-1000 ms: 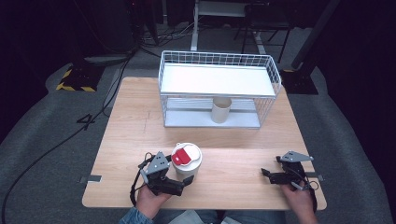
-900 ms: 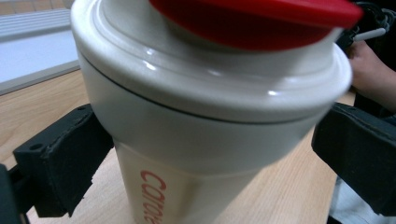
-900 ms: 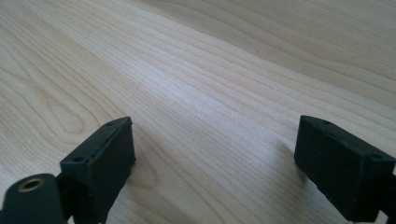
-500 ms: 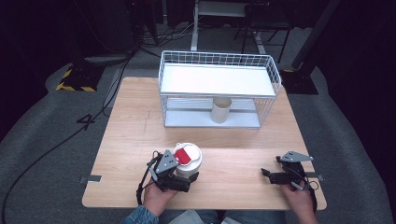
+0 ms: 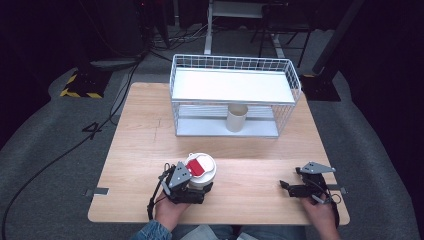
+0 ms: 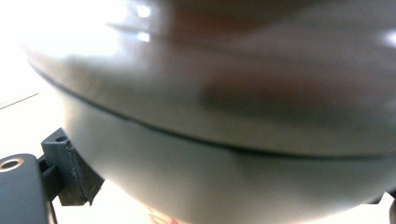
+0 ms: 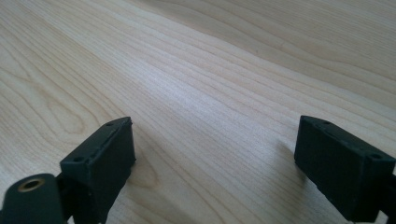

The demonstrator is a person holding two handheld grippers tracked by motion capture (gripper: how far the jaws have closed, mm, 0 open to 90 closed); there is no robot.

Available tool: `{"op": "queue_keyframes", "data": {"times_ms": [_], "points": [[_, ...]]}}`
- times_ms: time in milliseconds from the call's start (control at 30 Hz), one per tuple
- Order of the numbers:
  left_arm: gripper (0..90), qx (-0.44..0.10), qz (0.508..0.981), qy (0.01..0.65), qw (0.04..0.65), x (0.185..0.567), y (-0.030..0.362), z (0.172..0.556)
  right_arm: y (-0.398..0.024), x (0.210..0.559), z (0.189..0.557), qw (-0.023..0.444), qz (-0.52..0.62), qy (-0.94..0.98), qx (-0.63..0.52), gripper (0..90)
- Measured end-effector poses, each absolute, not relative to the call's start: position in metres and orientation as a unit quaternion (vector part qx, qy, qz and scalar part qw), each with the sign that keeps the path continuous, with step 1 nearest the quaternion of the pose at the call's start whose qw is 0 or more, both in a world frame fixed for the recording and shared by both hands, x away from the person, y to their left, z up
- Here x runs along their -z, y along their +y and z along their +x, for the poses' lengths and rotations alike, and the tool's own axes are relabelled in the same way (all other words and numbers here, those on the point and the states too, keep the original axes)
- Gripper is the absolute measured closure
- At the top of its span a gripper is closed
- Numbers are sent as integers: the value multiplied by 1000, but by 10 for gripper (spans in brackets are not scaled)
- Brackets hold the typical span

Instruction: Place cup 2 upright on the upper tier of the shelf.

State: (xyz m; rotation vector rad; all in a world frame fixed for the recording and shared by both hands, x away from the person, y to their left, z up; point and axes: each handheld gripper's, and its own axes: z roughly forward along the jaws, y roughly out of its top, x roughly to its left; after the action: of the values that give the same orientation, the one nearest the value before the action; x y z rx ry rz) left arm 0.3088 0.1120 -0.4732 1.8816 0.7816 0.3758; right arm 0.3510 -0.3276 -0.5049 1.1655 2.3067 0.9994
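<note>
While right gripper (image 7: pixel 215 154) gapes, left gripper's (image 5: pixel 192 190) jaws flank cup (image 5: pixel 201 169) (grip unclear).

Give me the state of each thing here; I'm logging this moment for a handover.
Lidded white cup: upright on the table, lid on, between the left tongs' jaws.
Left tongs: around the cup; grip cannot be told.
Right tongs: open, empty, low over bare wood.
Beige cup: upright on the wire rack's lower shelf.

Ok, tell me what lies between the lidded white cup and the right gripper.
Nothing: in the high view, bare wooden table runs from the lidded white cup to the right gripper.
</note>
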Motion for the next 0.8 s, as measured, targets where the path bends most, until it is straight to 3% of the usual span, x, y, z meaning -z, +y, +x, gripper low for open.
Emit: {"op": "queue_keyframes", "data": {"times_ms": [800], "points": [[94, -166, 777, 336, 507, 472, 112, 306, -328, 505, 351, 184, 413, 818, -354, 124]]}}
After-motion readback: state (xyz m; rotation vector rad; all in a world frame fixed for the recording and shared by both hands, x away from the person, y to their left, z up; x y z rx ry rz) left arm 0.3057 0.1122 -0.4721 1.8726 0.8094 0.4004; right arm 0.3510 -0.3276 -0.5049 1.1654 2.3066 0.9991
